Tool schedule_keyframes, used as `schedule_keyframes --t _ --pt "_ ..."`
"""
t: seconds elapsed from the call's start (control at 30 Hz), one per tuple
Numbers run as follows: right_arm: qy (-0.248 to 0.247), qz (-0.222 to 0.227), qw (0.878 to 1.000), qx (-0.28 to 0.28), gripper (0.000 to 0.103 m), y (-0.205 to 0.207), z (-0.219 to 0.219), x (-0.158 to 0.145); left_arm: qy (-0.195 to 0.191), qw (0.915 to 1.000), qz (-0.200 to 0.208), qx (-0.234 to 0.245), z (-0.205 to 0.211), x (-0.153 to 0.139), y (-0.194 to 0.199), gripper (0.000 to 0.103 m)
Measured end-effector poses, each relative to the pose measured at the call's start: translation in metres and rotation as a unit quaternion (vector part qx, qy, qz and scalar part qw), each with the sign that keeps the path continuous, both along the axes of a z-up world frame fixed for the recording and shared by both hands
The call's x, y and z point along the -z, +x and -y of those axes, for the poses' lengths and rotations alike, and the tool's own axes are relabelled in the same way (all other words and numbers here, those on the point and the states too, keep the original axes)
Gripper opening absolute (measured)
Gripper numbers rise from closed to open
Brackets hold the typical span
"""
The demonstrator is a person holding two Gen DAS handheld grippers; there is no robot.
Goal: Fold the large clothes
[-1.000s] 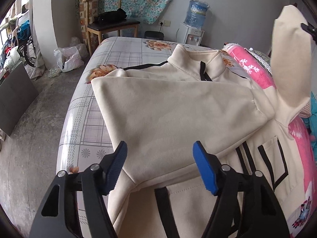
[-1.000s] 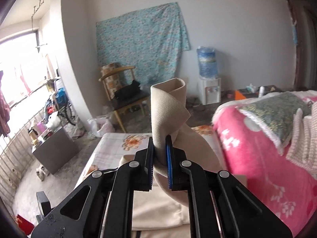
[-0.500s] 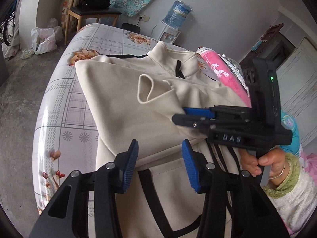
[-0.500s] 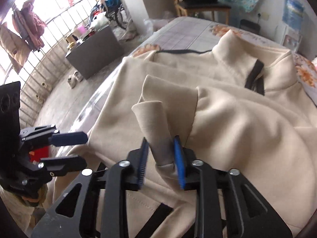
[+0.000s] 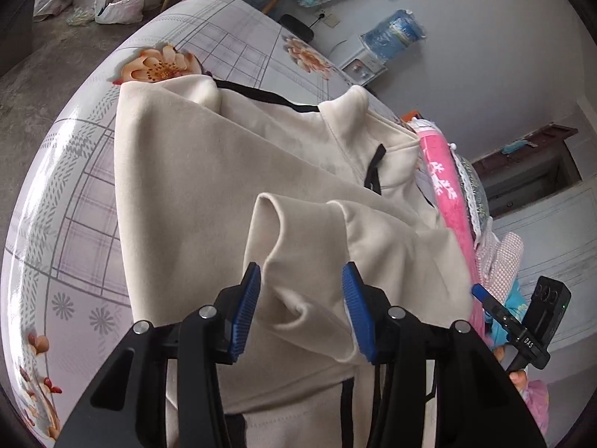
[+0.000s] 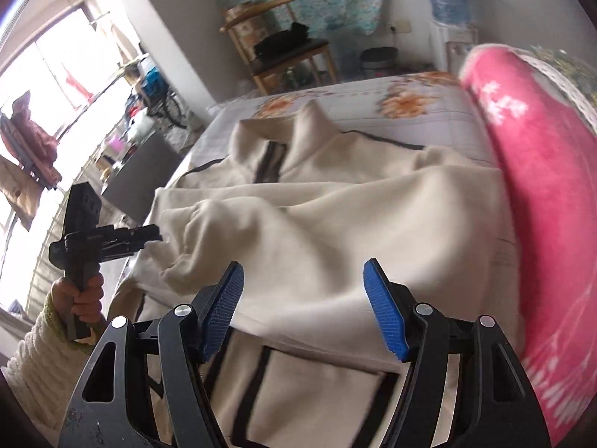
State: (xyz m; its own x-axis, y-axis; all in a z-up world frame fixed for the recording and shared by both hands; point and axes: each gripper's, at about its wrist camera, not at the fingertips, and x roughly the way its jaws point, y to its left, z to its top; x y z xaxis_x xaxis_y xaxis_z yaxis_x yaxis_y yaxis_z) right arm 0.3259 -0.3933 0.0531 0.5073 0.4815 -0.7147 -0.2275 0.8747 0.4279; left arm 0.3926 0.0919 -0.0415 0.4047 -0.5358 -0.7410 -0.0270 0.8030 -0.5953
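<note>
Left wrist view: we see one cream jacket of soft fleece with black trim, spread on one bed whose glossy sheet carries a grey check and orange flowers. Our left gripper has two ribbed blue pads about half apart, and the folded sleeve cuff lies bunched between them; we cannot tell whether the pads press it. One pink blanket lies along the jacket's far side.

Right wrist view: we count the same single jacket, its stand-up collar pointing away. Our right gripper has its two blue pads wide and opening, nothing between them, the cloth below. One hand in a knitted sleeve holds the other tong. One wooden chair stands behind.
</note>
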Motion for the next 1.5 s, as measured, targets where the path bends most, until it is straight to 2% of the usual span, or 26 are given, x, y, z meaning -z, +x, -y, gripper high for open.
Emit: schedule_keyframes --t 0.1,0.13,0.17,0.2,0.23,0.27,0.33,0.47,0.53,0.6,0.73,0.83,0.87,0.9,0.93,0.97,1.03,1.1,1.17,1.23,1.3,1.4,1.43,1.5 --pt "0.002 0.001 0.999 0.035 0.064 -0.004 0.03 0.008 0.017 0.9998 -0.001 -0.001 0.008 0.004 0.008 0.043" --pt "0.0 0.003 0.999 0.042 0.064 -0.005 0.036 0.009 0.021 0.9998 0.0 -0.004 0.011 0.005 0.01 0.035" --pt "-0.002 0.005 0.999 0.048 0.064 -0.006 0.042 0.011 0.028 0.9996 0.002 -0.005 0.013 0.007 0.011 0.023" --pt "-0.005 0.007 0.998 0.055 0.064 -0.007 0.047 0.012 0.035 0.9994 0.004 -0.005 0.015 0.007 0.013 0.018" --pt "-0.009 0.007 0.998 0.06 0.063 -0.007 0.049 0.014 0.04 0.9992 0.008 -0.003 0.017 0.006 0.014 0.007" --pt "-0.013 0.009 0.998 0.065 0.062 -0.006 0.052 0.016 0.049 0.9986 0.017 -0.001 0.02 0.003 0.014 0.005" --pt "-0.022 0.007 0.997 0.076 0.058 -0.004 0.06 0.019 0.084 0.9949 0.056 0.005 0.027 -0.016 0.007 0.004" --pt "-0.024 0.006 0.995 0.094 0.057 0.005 0.07 0.025 0.102 0.9818 0.16 0.008 0.028 -0.072 -0.013 0.004" --pt "-0.027 0.004 0.995 0.099 0.057 0.008 0.074 0.026 0.127 0.9758 0.178 -0.005 0.02 -0.083 -0.017 0.004" --pt "-0.038 0.001 0.994 0.104 0.055 0.013 0.075 0.029 0.143 0.9765 0.161 -0.013 0.009 -0.075 -0.015 0.004" --pt "-0.044 -0.017 0.993 0.111 0.047 0.036 0.074 0.041 0.154 0.9835 0.095 -0.013 -0.003 -0.034 -0.009 0.004" --pt "-0.058 -0.029 0.991 0.114 0.035 0.057 0.07 0.05 0.148 0.9842 0.095 -0.014 -0.003 -0.025 -0.012 0.004" --pt "-0.064 -0.032 0.991 0.115 0.025 0.063 0.068 0.053 0.144 0.9843 0.1 -0.014 -0.003 -0.028 -0.014 0.004" --pt "-0.071 -0.034 0.99 0.115 0.01 0.068 0.067 0.055 0.14 0.9841 0.108 -0.014 -0.003 -0.034 -0.017 0.004" --pt "-0.077 -0.036 0.989 0.117 0.004 0.072 0.065 0.057 0.139 0.983 0.119 -0.014 -0.002 -0.041 -0.02 0.004" --pt "-0.084 -0.035 0.988 0.123 0.002 0.075 0.065 0.058 0.143 0.9812 0.129 -0.013 -0.001 -0.047 -0.021 0.004" --pt "-0.097 -0.027 0.986 0.134 0.001 0.078 0.066 0.059 0.154 0.9788 0.135 -0.013 0.001 -0.056 -0.021 0.004" --pt "-0.104 -0.029 0.984 0.138 0.001 0.08 0.067 0.064 0.171 0.9799 0.1 -0.021 0.001 -0.048 -0.013 0.005" --pt "-0.118 -0.035 0.983 0.138 0.001 0.082 0.067 0.072 0.18 0.9819 0.054 -0.028 -0.003 -0.027 -0.003 0.006" --pt "-0.128 -0.034 0.982 0.137 0.001 0.081 0.067 0.076 0.161 0.986 0.029 -0.036 -0.011 -0.012 0.0 0.009" --pt "-0.127 -0.034 0.982 0.137 0.005 0.078 0.069 0.074 0.12 0.9913 0.029 -0.048 -0.021 -0.012 -0.004 0.012" --pt "-0.111 -0.028 0.985 0.13 0.007 0.072 0.072 0.069 0.098 0.994 0.039 -0.03 -0.022 -0.019 -0.017 0.017" --pt "-0.109 -0.026 0.986 0.127 0.009 0.071 0.073 0.067 0.102 0.9939 0.037 -0.021 -0.02 -0.019 -0.02 0.018" --pt "-0.1 -0.024 0.988 0.118 0.013 0.069 0.072 0.064 0.138 0.9902 0.023 0.0 -0.011 -0.015 -0.026 0.018"
